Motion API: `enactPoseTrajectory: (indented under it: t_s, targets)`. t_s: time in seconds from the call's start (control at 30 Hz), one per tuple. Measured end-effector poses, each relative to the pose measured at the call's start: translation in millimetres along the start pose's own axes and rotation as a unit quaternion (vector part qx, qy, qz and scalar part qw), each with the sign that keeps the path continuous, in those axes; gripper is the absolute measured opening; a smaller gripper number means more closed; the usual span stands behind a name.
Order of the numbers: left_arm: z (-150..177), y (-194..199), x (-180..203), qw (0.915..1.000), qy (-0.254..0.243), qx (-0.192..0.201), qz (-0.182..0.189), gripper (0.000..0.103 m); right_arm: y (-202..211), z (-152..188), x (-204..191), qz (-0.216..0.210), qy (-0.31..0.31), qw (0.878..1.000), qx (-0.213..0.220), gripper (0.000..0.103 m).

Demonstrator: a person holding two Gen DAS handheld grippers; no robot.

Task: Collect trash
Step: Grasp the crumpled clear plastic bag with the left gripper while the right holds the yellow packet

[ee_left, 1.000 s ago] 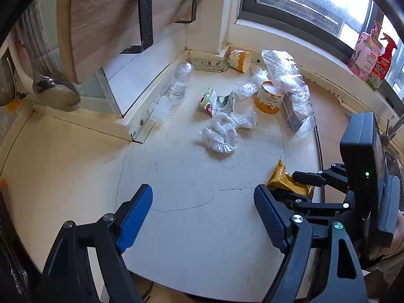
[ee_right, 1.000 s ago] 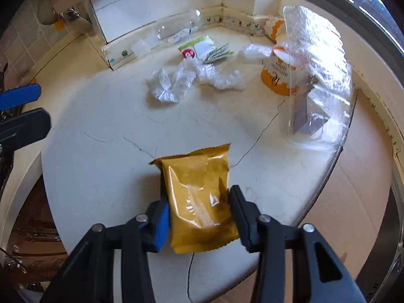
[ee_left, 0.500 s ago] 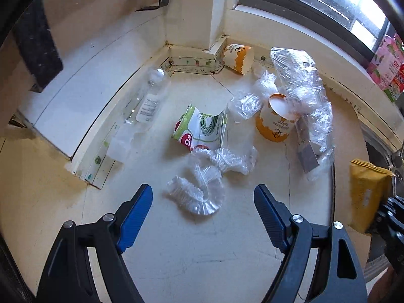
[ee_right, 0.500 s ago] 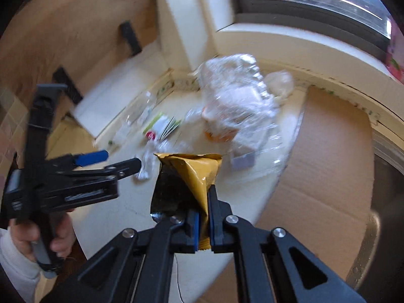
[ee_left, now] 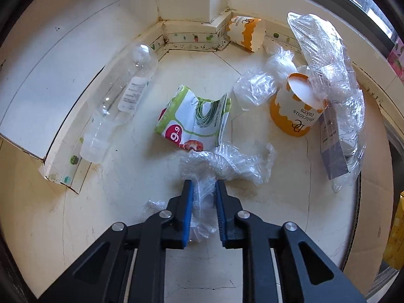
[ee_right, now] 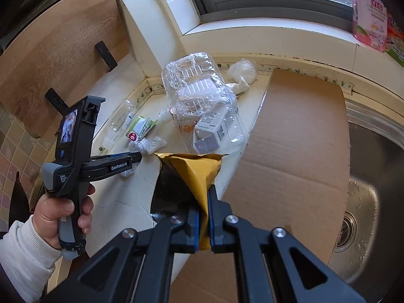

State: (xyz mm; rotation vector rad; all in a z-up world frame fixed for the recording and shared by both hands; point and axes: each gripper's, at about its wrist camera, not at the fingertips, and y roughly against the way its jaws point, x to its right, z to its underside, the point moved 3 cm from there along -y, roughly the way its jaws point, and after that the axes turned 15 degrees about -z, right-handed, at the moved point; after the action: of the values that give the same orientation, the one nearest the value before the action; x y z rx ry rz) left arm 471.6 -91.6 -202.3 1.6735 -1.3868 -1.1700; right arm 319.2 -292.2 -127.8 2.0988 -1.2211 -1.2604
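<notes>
Crumpled clear plastic wrap (ee_left: 227,161) lies on the cream counter (ee_left: 113,202). My left gripper (ee_left: 204,184) points down at it. Its jaws are closing, and the blue pads pinch the near end of the wrap. In the right wrist view the left gripper (ee_right: 137,156) sits low over the same wrap (ee_right: 147,145), held by a hand in a white sleeve. My right gripper (ee_right: 203,202) is shut on a yellow snack packet (ee_right: 194,171), which hangs in the air over the counter's edge. The packet (ee_left: 395,240) also shows at the left wrist view's right edge.
Other litter lies beyond the wrap: a clear bottle (ee_left: 121,98), a green-white packet (ee_left: 194,118), an orange paper cup (ee_left: 295,111), a second cup (ee_left: 246,32) in the corner, a clear plastic box (ee_left: 335,116). Cardboard (ee_right: 298,151) covers the counter beside a steel sink (ee_right: 366,176).
My left gripper moved in over the litter, dropped onto the clear wrap and closed on it. My right gripper shut on the yellow packet, lifted it off the counter and rolled.
</notes>
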Motion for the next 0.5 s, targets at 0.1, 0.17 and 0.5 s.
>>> enactPoseTrajectory:
  t_s: [0.1, 0.17, 0.5]
  targets:
    - [4.3, 2.2, -6.4, 0.9999, 0.003, 0.008, 0.006, 0.004, 2.3, 3.1, -3.2, -0.004, -0.004, 1.0, 0.001, 0.005]
    - [10.8, 10.0, -12.1, 0.9998, 0.007, 0.016, 0.01, 0.003, 3.8, 7.2, -7.8, -0.007, -0.004, 1.0, 0.001, 0.005]
    - [72.7, 96.6, -59.2, 0.9966, 0.021, 0.064, 0.047, 0.002, 12.9, 35.2, -52.0, -0.03, 0.007, 1.0, 0.007, 0.005]
